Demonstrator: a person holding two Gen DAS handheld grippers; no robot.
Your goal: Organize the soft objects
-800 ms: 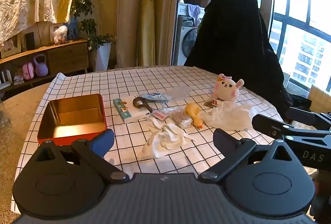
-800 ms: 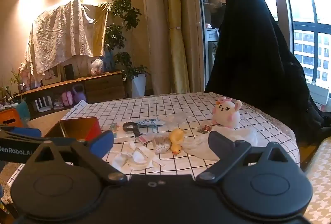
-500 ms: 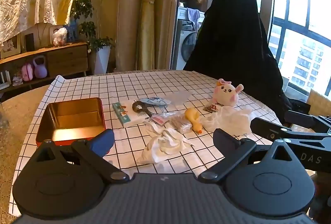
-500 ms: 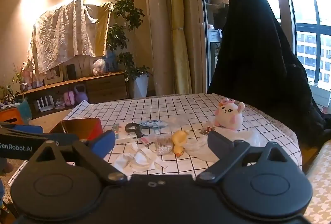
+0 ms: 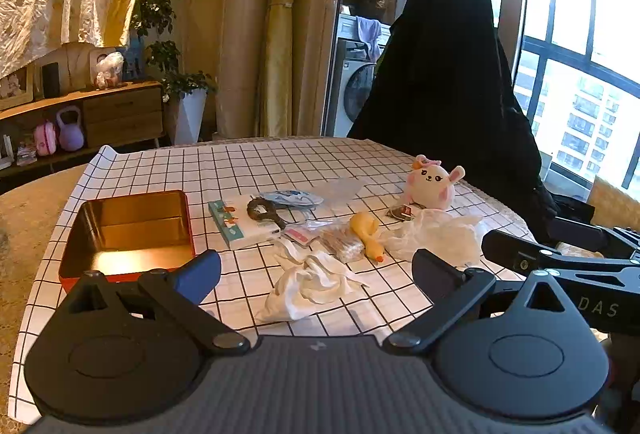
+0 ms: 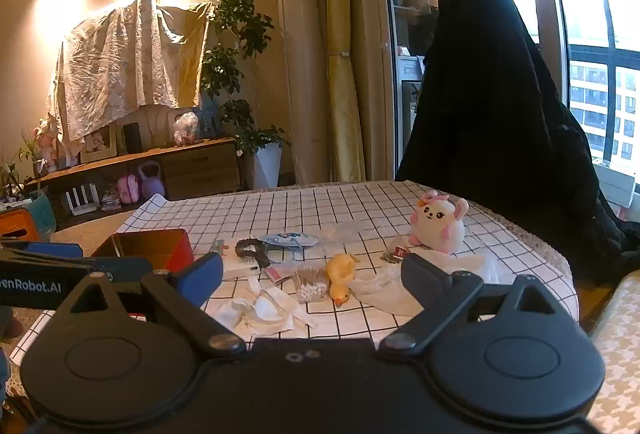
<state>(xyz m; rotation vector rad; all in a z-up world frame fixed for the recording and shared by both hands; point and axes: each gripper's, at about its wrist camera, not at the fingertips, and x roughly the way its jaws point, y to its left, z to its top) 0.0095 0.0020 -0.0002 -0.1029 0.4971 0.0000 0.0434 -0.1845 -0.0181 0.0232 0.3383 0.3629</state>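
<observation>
A red tin (image 5: 128, 230) with a gold inside stands open and empty at the table's left; it also shows in the right wrist view (image 6: 154, 248). A pink-eared plush bunny (image 5: 434, 183) (image 6: 440, 222) sits at the right. A yellow duck (image 5: 366, 234) (image 6: 340, 276), a crumpled white cloth (image 5: 312, 284) (image 6: 260, 310) and a thin white bag (image 5: 436, 236) lie in the middle. My left gripper (image 5: 316, 274) is open and empty above the near edge. My right gripper (image 6: 312, 276) is open and empty, to the left gripper's right.
A tissue pack (image 5: 240, 224), a dark bottle opener (image 5: 264, 211), a packet of cotton swabs (image 6: 310, 284) and small wrappers lie among the soft things on the checked cloth (image 5: 248, 165). A black draped shape (image 5: 448, 81) stands behind the table.
Both grippers have risen and tilted up slightly, so the table sits lower in both views. Nothing on the table has moved.
</observation>
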